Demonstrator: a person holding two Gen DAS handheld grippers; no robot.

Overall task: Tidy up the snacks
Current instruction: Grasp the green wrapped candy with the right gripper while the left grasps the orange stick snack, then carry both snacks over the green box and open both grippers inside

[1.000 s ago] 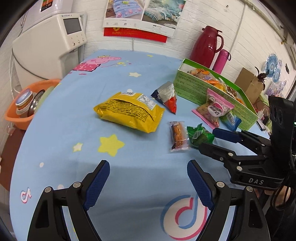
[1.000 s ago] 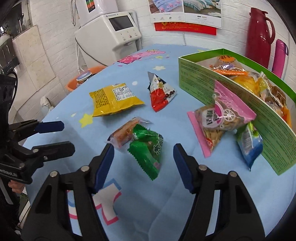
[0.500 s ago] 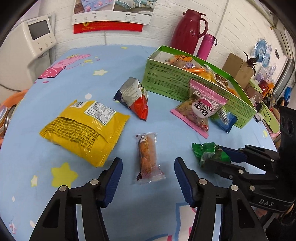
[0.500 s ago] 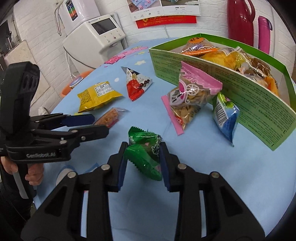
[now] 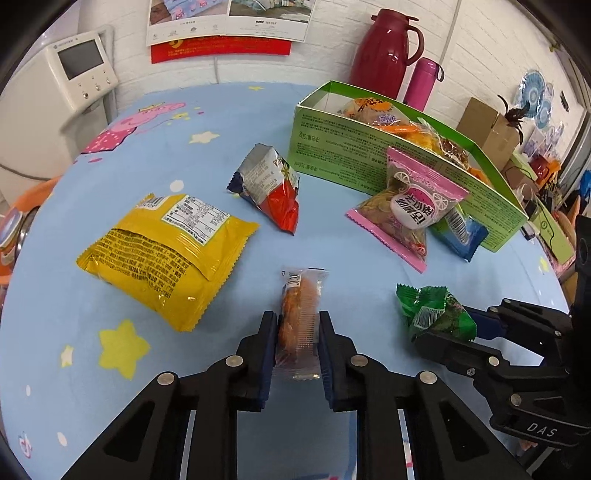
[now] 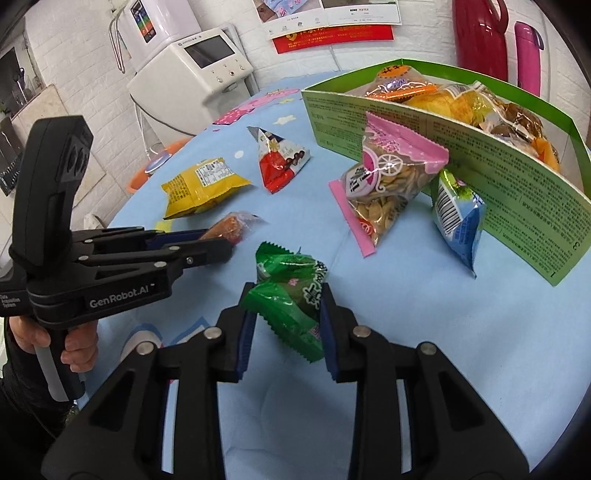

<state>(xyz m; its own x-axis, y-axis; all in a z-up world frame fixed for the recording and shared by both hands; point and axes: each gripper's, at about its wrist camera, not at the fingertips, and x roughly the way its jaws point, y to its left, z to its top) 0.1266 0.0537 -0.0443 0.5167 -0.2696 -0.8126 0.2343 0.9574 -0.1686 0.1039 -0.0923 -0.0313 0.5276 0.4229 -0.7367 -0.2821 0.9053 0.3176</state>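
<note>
Blue tablecloth (image 5: pixel 110 369); left tongs (image 5: pixel 297 325) "GenRobot.AI" pinch orange snack (image 5: pixel 299 314); right tongs (image 6: pixel 286 310) "DAS" pinch green packet (image 6: pixel 291 295).

A lived-in room of a home. A round table (image 5: pixel 110 369) wears a blue children's cartoon cloth with stars; white-painted brick walls carry a bedding calendar poster (image 5: pixel 229 18). At the table's far edge stand a red thermos jug (image 5: pixel 384 48) and a pink flask (image 5: pixel 423 83); beyond its left edge stands a white water dispenser (image 6: pixel 192 70).
</note>
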